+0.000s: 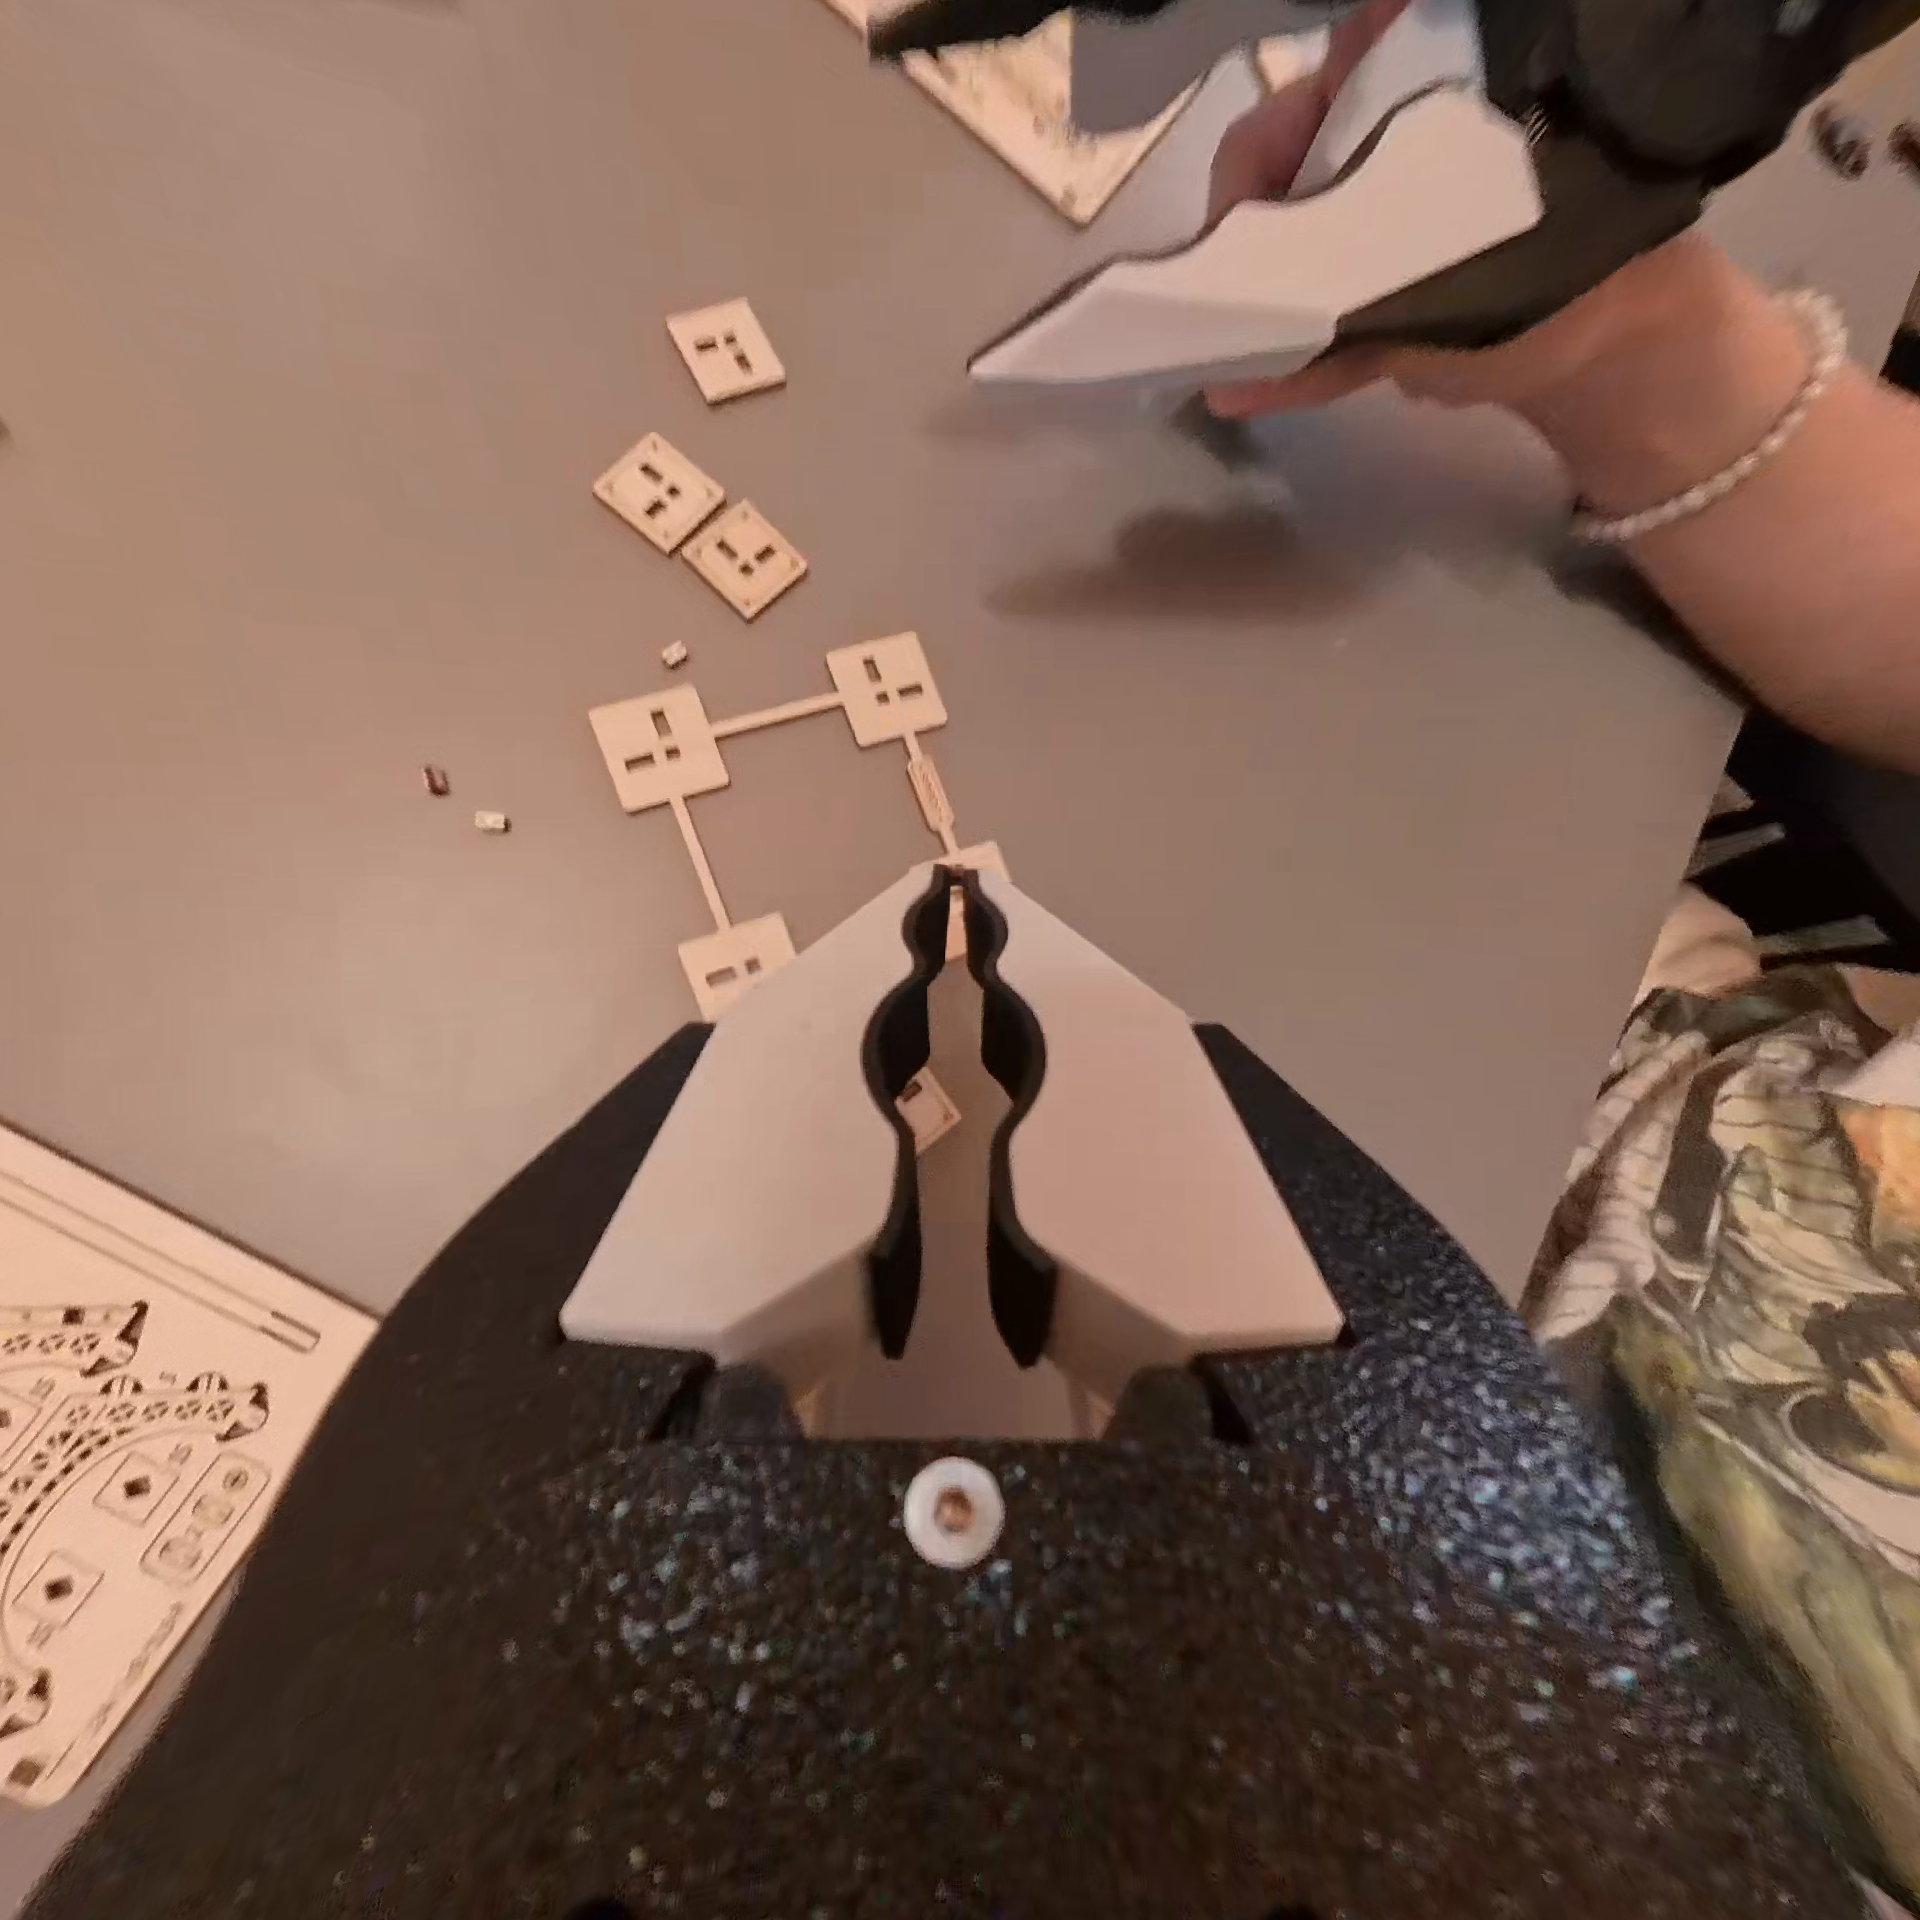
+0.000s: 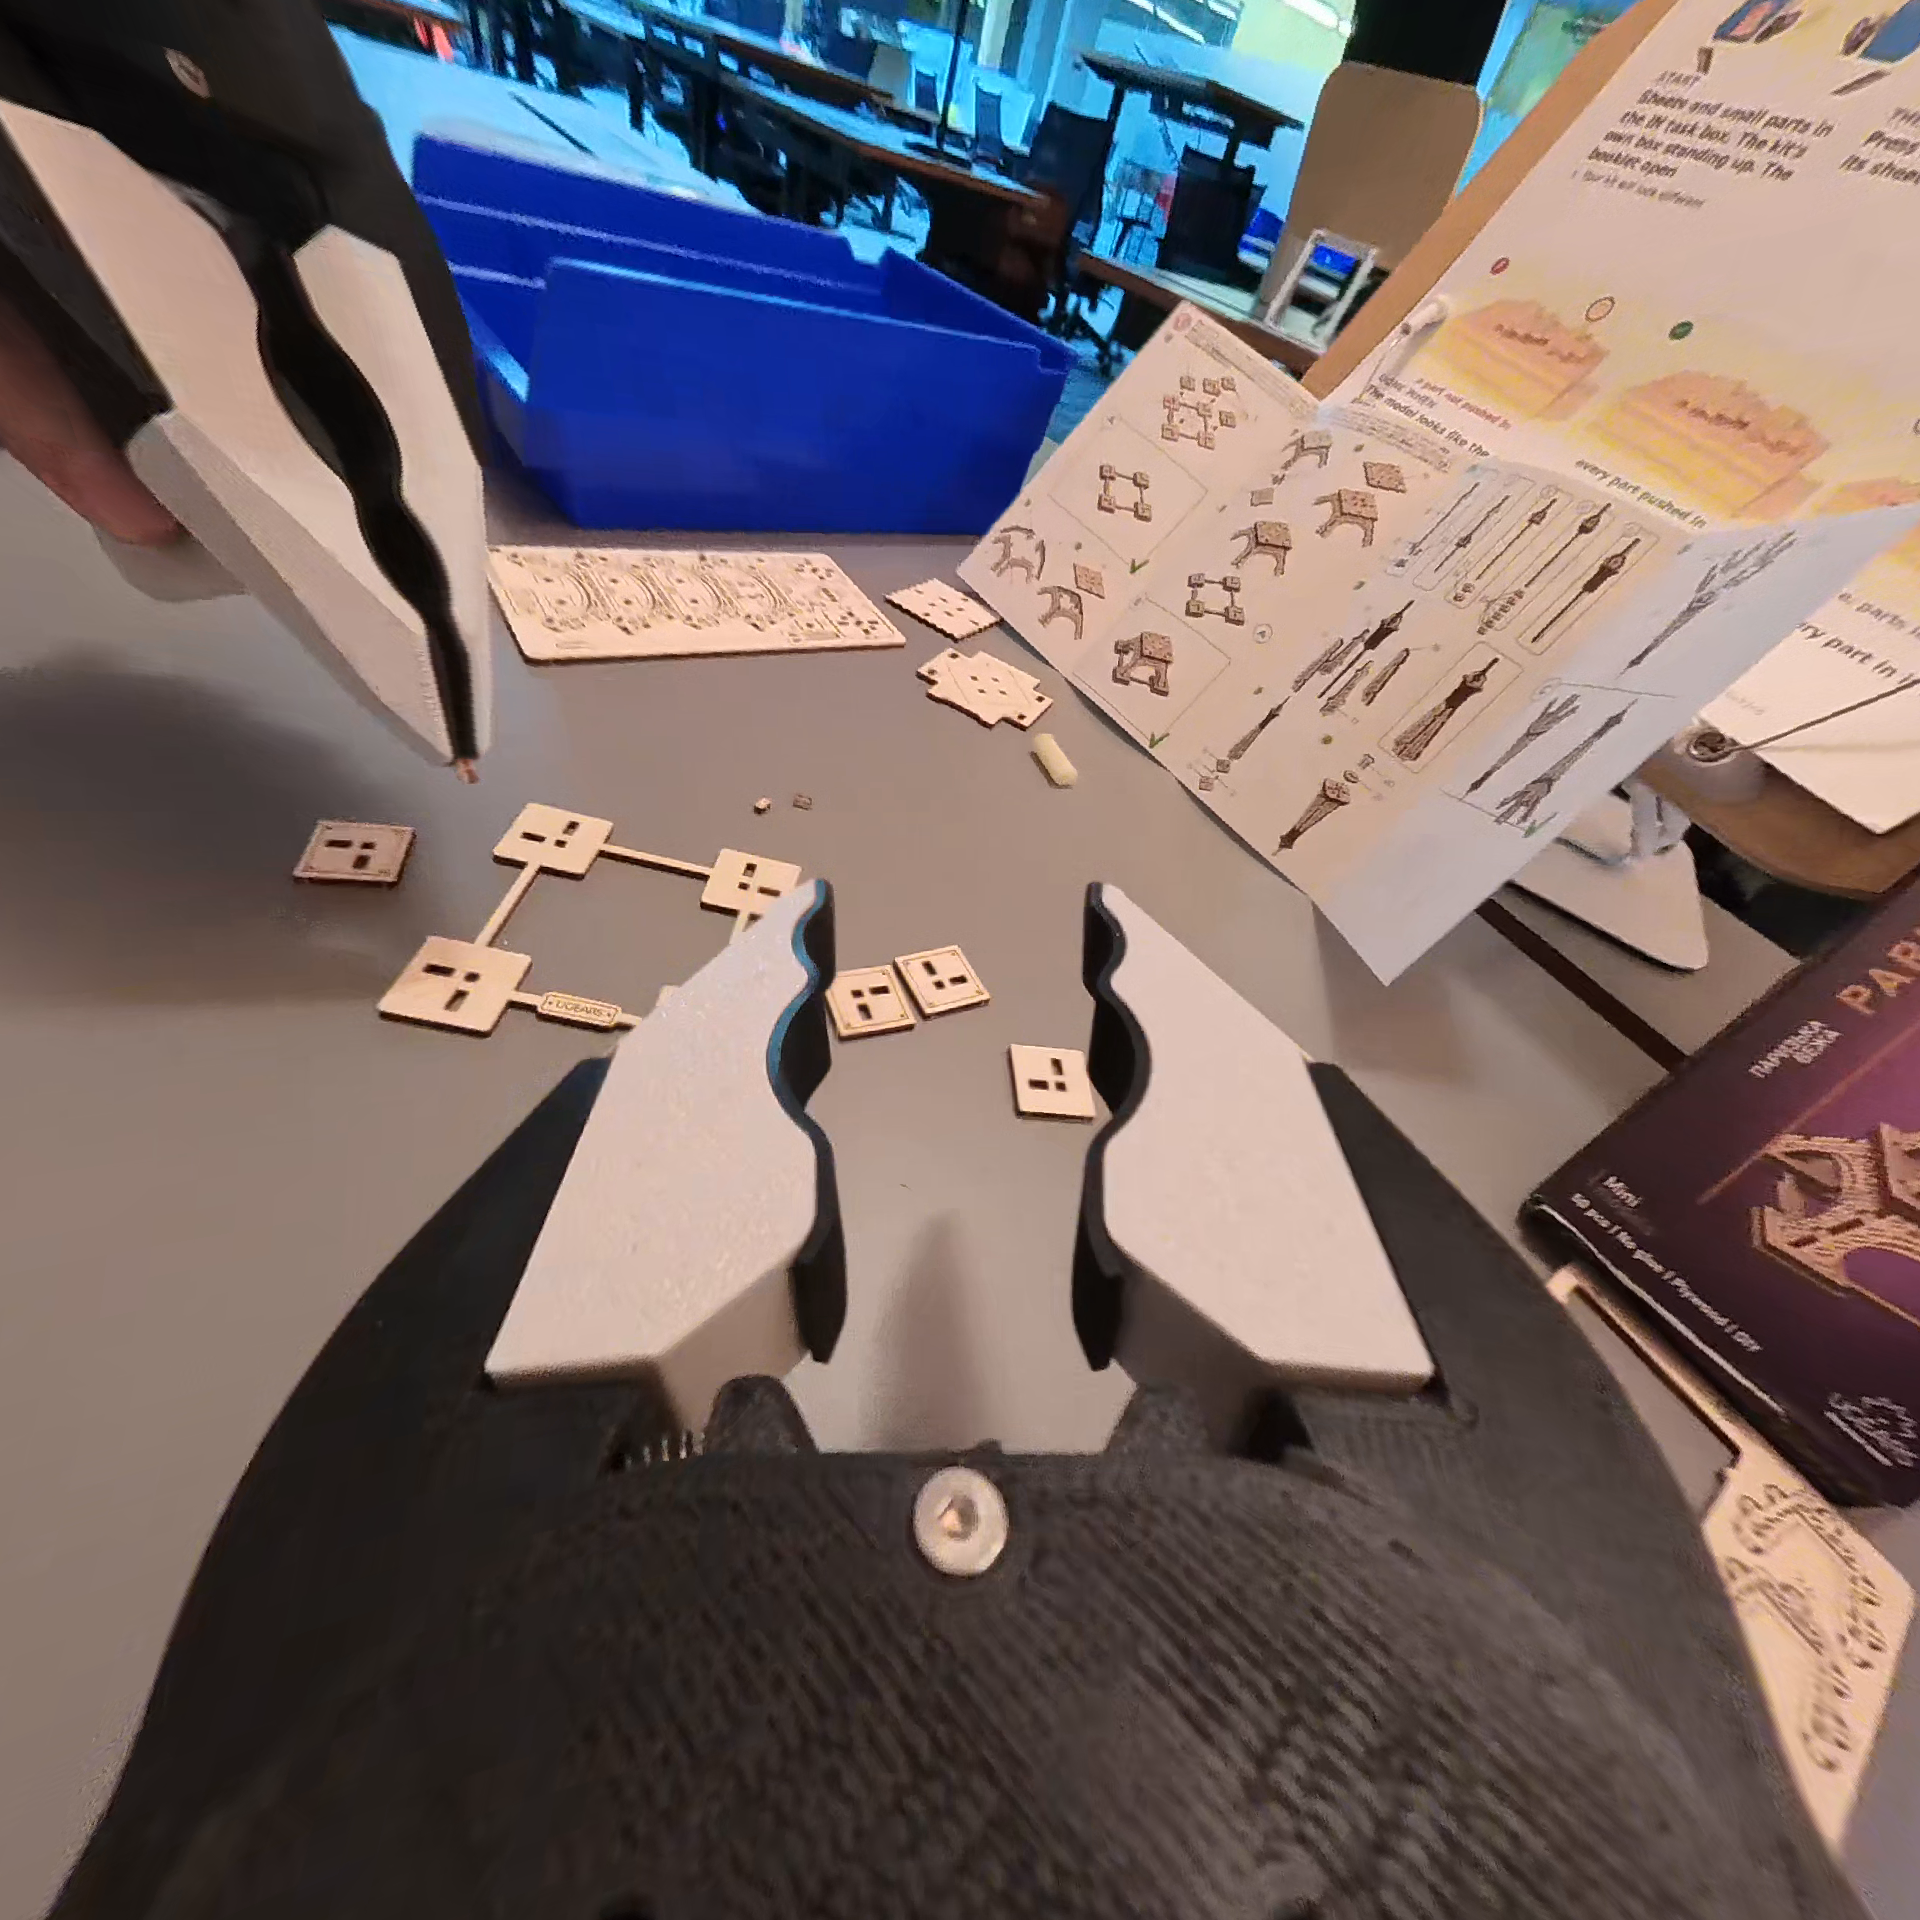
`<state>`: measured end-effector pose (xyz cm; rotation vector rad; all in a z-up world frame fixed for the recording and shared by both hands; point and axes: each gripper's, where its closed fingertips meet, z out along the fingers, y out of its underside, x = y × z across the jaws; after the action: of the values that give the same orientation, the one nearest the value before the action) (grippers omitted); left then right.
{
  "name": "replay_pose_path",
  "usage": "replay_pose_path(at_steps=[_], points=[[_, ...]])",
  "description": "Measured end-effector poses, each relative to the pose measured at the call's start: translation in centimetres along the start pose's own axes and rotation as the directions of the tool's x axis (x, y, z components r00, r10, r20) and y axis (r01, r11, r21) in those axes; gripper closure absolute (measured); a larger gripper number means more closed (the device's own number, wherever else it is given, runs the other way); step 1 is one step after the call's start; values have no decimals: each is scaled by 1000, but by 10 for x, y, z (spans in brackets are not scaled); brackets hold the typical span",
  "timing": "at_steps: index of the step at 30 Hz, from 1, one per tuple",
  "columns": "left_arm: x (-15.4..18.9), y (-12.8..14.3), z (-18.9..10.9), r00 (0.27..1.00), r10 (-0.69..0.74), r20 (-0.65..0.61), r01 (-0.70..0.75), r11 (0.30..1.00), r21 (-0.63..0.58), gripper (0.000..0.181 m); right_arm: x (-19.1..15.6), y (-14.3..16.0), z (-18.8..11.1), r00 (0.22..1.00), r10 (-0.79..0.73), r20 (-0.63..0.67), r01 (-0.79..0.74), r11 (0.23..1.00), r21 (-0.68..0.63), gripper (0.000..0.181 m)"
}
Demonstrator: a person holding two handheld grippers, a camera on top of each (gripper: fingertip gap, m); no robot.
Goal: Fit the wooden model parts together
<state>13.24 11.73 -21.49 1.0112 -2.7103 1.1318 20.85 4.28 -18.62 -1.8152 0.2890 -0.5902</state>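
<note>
Two grippers (image 2: 956, 904) (image 2: 462, 743) over wooden squares (image 2: 940, 982)

Both grippers, the left gripper (image 1: 953, 883) and the right gripper (image 2: 956, 914), share one build (a speckled black printed body, a round pale washer around a centre screw, pale grey wedge fingers lined with wavy black pads), while the right wrist wears a thin beaded bracelet (image 1: 1714, 457).
</note>
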Motion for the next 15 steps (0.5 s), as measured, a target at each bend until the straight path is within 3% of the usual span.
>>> replay_pose_path(at_steps=[4,8,15], points=[[-2,12,5,1000,0,0,0,996,-84,181,9,8,0,994,-65,-83,57,994,-93,138],[-2,17,14,1000,-7,-26,5,995,-100,181,21,35,-1,974,-176,-139,131,949,-286,138],[-2,22,32,999,-27,-28,24,992,-126,181,44,55,-14,957,-167,-237,56,909,-412,136]])
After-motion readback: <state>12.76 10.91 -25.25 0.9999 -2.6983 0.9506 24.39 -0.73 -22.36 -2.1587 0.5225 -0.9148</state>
